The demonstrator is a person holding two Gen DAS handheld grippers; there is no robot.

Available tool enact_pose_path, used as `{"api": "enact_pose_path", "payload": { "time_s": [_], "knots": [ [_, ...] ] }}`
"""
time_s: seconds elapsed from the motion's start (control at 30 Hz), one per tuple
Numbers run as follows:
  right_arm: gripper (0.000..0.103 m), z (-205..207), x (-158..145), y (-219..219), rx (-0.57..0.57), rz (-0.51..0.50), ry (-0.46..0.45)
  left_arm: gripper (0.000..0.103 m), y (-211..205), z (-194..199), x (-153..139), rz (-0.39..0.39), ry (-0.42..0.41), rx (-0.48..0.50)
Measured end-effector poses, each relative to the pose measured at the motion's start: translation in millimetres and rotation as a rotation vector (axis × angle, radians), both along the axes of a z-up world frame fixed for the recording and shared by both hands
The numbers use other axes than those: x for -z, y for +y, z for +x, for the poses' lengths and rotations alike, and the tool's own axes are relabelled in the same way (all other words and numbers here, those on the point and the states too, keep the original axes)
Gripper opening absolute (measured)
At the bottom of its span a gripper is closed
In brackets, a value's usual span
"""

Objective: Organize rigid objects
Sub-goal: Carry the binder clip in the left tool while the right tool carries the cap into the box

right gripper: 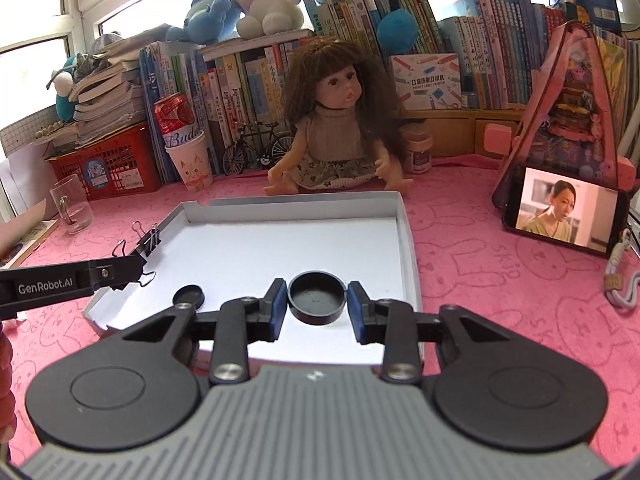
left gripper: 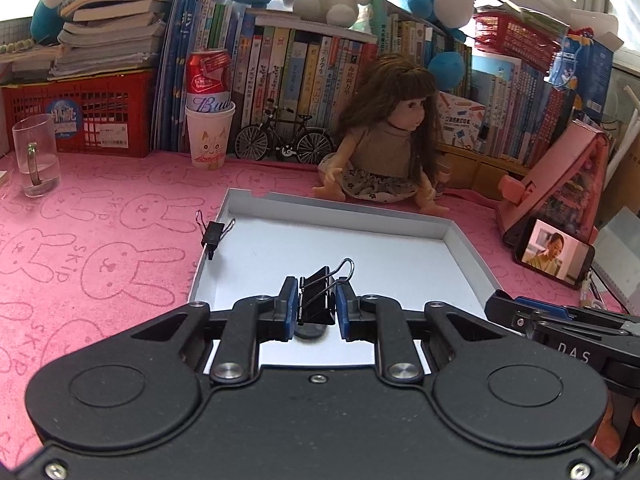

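Observation:
My left gripper (left gripper: 318,306) is shut on a black binder clip (left gripper: 320,298) and holds it above the white tray (left gripper: 452,236); a small black disc (left gripper: 311,334) lies on the tray floor under it. A second binder clip (left gripper: 214,234) is clipped on the tray's left wall, also in the right wrist view (right gripper: 150,240). My right gripper (right gripper: 318,306) is shut on a round black cap (right gripper: 317,298), open side up, above the tray (right gripper: 408,232). The left gripper (right gripper: 120,272) shows at the tray's left edge, the disc (right gripper: 189,296) beside it.
A doll (right gripper: 332,136) sits behind the tray. A phone (right gripper: 568,210) plays video against a pink stand on the right. A glass mug (left gripper: 36,156), a cup holding a can (left gripper: 210,136), a model bicycle (left gripper: 284,140) and books line the back.

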State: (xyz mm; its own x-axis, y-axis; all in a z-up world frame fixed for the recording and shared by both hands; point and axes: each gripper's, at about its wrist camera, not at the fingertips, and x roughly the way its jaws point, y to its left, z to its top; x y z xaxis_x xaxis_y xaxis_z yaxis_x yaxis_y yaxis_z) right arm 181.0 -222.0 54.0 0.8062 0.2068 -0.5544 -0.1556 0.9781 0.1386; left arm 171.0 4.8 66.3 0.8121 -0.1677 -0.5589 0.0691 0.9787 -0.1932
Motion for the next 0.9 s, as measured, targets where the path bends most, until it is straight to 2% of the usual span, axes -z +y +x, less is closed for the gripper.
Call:
{"api": "enact_pose_path", "payload": {
  "time_s": [0.2, 0.5, 0.9],
  "knots": [
    [0.038, 40.2, -3.2, -9.3, 0.013, 0.022, 0.070, 0.019, 3.5, 39.1, 1.5, -0.011, 0.064, 0.003],
    [0.038, 81.8, 10.6, -8.5, 0.016, 0.035, 0.165, 0.019, -4.0, 87.5, 21.2, 0.038, 0.153, -0.012],
    [0.038, 109.5, 28.3, 2.3, 0.034, 0.017, 0.208, 0.019, -12.8, 106.7, 38.0, 0.086, 0.187, -0.019]
  ]
}}
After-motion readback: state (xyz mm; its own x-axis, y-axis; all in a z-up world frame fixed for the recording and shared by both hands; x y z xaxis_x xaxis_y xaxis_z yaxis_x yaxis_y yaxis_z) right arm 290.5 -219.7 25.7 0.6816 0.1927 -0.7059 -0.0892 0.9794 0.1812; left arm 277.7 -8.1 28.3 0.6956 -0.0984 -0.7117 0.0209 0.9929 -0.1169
